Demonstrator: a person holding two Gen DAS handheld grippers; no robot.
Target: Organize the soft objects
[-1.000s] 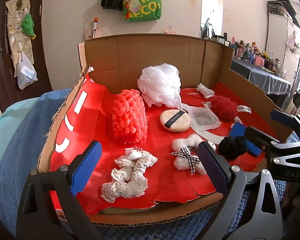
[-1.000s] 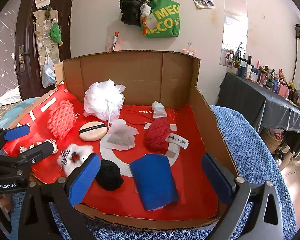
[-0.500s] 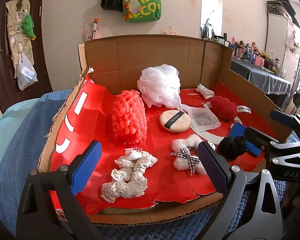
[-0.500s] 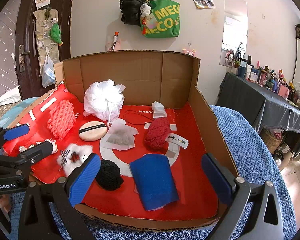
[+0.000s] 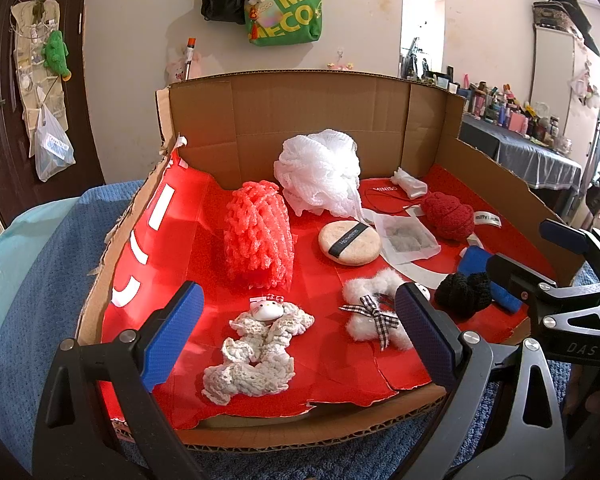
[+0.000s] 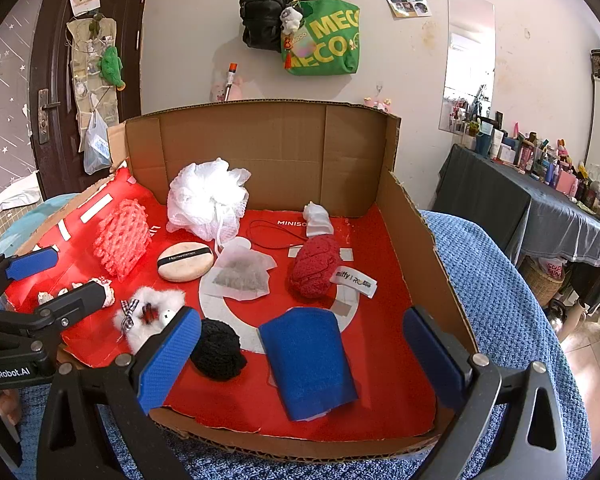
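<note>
You are holding the left gripper (image 5: 296,340) and right gripper (image 6: 302,354) wide open and empty at the cardboard box (image 6: 260,152)'s front edge. Soft things are lying spread apart inside: white bath puff (image 6: 206,198), blue cloth (image 6: 306,362), black ball (image 6: 218,348); sorted or awaiting sorting, either is fitting

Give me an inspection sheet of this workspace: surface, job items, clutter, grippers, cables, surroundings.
Surface: cardboard tray with red lining, on a blue towel.
Job's things: white bath puff, powder puff, blue cloth, black knit, red knit, cream knit, all lying apart.
Clutter: paper sachet, label.
Grippers: left gripper and right gripper open, empty.
Cables: thin black cord.
Surroundings: green bag, dressing table.
</note>
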